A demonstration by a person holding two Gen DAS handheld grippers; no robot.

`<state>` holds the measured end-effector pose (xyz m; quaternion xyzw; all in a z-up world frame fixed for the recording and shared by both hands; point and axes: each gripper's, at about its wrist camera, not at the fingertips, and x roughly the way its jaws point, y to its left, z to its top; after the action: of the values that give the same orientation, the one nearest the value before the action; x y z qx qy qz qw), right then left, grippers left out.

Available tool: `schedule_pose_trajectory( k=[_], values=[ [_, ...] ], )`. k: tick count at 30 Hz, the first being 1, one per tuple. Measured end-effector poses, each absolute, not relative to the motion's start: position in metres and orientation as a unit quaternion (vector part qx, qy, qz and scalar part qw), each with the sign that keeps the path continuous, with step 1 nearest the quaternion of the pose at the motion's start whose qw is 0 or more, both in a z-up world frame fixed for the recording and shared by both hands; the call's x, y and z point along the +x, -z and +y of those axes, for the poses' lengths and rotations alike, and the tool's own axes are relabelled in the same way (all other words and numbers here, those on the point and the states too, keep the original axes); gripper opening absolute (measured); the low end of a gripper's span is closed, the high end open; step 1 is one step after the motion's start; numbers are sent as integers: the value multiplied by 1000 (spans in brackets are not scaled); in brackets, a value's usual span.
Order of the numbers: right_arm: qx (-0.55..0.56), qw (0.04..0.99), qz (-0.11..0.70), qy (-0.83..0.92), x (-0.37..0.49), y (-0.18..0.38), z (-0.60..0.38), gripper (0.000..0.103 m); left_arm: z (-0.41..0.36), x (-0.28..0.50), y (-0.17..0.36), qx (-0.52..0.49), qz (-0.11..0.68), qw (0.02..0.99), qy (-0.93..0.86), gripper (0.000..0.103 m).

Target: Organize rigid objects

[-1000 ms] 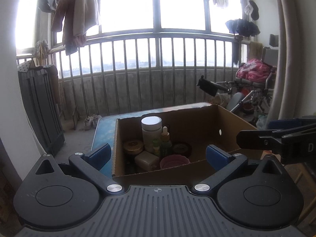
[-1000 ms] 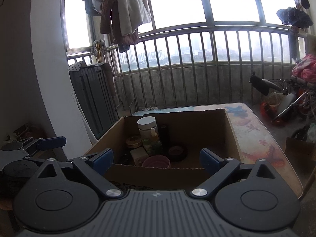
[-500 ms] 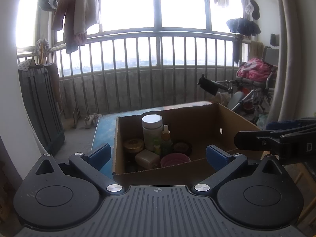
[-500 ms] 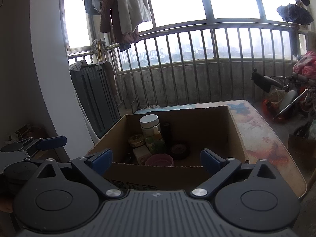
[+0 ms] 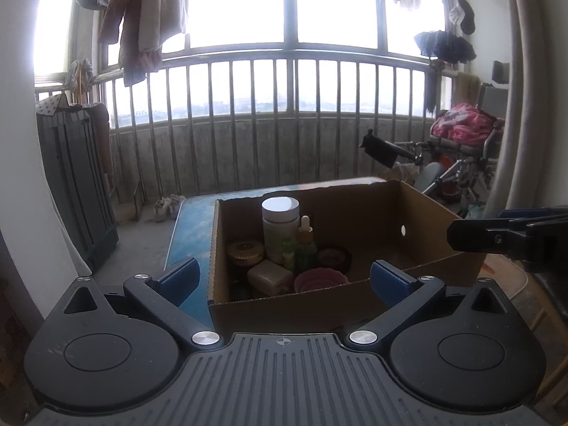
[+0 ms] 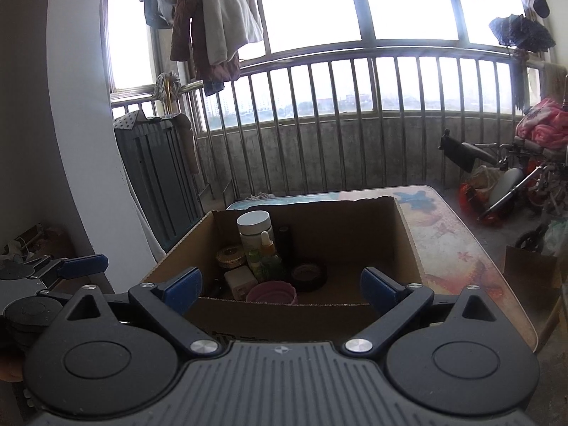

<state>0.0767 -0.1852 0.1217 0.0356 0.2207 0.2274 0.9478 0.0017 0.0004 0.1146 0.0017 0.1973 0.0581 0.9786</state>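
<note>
Enclosed balcony: bright overexposed windows (image 5: 330,3) above metal railing (image 5: 284,120). Coats (image 6: 216,25) hang at left. Wheelchair (image 5: 461,156) at right, pale wall (image 6: 78,124) left.

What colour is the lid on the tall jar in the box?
White lid, clearest in the left wrist view.

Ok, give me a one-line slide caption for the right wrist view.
Open right gripper poised before a cardboard box holding a white-lidded jar, dropper bottle and pink dish.
</note>
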Motion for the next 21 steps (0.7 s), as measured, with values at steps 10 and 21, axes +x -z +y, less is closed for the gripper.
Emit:
schedule_pose_trajectory(
  k=[10, 21],
  values=[
    [35, 949, 225, -219, 79, -119, -190, 99, 0, 5, -110, 9, 209, 976, -59, 103],
    [36, 950, 225, -213, 82, -119, -195, 100, -1, 7, -107, 17, 212, 976, -54, 103]
  ],
)
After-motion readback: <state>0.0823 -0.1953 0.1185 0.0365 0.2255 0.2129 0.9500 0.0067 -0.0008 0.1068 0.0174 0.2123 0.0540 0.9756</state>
